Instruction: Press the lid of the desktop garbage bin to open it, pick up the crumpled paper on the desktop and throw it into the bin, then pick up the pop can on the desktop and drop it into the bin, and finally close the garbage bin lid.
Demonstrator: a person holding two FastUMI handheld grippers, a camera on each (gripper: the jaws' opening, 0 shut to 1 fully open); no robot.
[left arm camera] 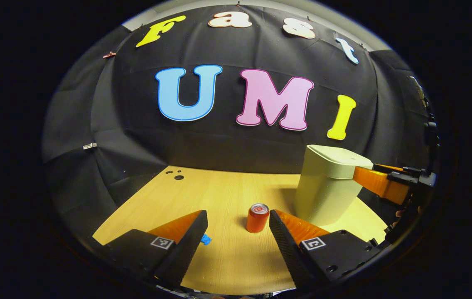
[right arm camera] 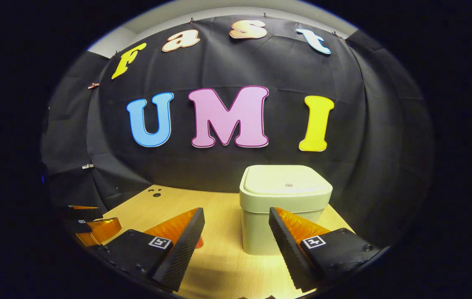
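Note:
The pale green bin (left arm camera: 327, 187) stands on the wooden table (left arm camera: 219, 191) at the right, its lid (right arm camera: 286, 182) down flat. A red pop can (left arm camera: 257, 218) stands upright just left of the bin. It is a little ahead of my left gripper (left arm camera: 238, 215), which is open with nothing between its fingers. A small blue lump (left arm camera: 206, 239), perhaps the crumpled paper, peeks out beside the left finger. My right gripper (right arm camera: 236, 211) is open and faces the bin (right arm camera: 281, 216) from close by. From the left gripper view the right gripper (left arm camera: 385, 185) hangs level with the bin's top, at its right side.
A few small dark holes (left arm camera: 176, 174) mark the table's far left corner. The black cloth wall rises right behind the table. The left gripper (right arm camera: 90, 228) appears low at the left edge of the right gripper view.

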